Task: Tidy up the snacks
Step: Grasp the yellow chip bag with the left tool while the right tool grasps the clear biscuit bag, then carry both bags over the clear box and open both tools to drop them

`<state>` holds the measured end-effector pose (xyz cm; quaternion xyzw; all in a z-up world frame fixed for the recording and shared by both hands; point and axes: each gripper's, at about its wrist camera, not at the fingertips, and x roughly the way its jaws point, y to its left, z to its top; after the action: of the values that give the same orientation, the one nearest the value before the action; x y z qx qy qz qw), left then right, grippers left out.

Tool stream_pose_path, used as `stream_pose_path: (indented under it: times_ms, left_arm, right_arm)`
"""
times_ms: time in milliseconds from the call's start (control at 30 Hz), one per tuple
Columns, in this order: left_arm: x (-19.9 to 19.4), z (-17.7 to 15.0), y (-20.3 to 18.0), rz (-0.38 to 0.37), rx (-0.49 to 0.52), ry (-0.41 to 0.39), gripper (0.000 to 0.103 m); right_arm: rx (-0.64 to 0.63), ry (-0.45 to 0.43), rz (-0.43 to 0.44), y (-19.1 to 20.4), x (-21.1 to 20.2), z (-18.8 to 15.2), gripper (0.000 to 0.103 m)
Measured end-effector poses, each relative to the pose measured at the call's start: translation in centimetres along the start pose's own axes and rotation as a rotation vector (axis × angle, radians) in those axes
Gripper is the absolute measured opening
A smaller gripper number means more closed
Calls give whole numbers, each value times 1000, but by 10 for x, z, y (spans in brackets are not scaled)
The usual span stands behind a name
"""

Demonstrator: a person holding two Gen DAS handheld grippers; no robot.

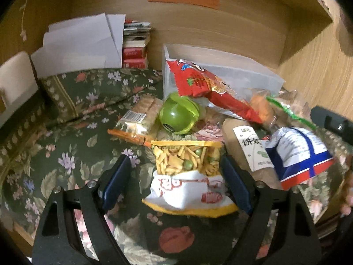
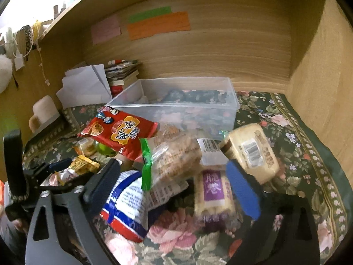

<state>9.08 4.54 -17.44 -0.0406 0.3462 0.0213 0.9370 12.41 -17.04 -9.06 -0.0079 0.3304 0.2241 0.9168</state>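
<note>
The left claw (image 1: 176,172) was spread wide, with a yellow-edged bag of mixed crisps and peas (image 1: 187,176) lying between its fingers; the right-hand finger looked close against the bag's edge, the left-hand one stood clear, so nothing was pinched yet. Just ahead of it sat a green ball-shaped container (image 1: 178,113), with a clear packet of crackers (image 1: 139,119) to its left. Ahead and to the right lay a brown paper packet (image 1: 249,148) and a blue, white and red bag (image 1: 302,154), and beyond them a red bag (image 1: 209,88) leaned on the clear plastic box (image 1: 253,66).

The right claw (image 2: 174,190) was spread too, holding nothing. Between its fingers lay that blue, white and red bag, a cracker packet with a green seal (image 2: 174,161) and a roll with a purple label (image 2: 211,190). Just past its right finger lay a pale wrapped loaf (image 2: 256,152). Farther ahead stood the plastic box, its rim (image 2: 183,80) facing up; the floral cloth showed through its sides, and I could not tell for sure whether anything was inside.

By my reckoning the sorting had hardly started: every snack I could make out lay heaped on the floral cloth (image 2: 308,154) in front of the box. The bag between the left fingers seemed likeliest to go first, and nearly all the rest remained.
</note>
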Motion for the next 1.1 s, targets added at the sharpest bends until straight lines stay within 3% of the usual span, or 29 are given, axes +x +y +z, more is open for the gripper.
stream_pose_path:
  times_ms: [100,167,400,533,567,800,1100]
  left_arm:
    - [1,-1,0,5,14,-17,76]
    - [0,-1,0,-2,27,-16,60]
    - [-2,2,5,-15,29,-11,58]
    - [-9,9,16,-12,-11,-30,58]
    - [-12,11,18,-9,-16,-39,58]
    - [-35,30,25,8,-33,-109,58]
    - [-55,67,20,-21,-25,-188,58]
  right_arm:
    - [-26,14,-11,5,10,4,103]
    - [-45,36,-24,8,19,6,103]
    - [-102,79,-121,6,46,11,102]
    - [-86,86,-94,-1,48,9,92]
    - [-89,79,-88,-1,47,9,84]
    - [-104,46,-95,4,39,9,69]
    - [-76,-13,-75,0,17,18,63]
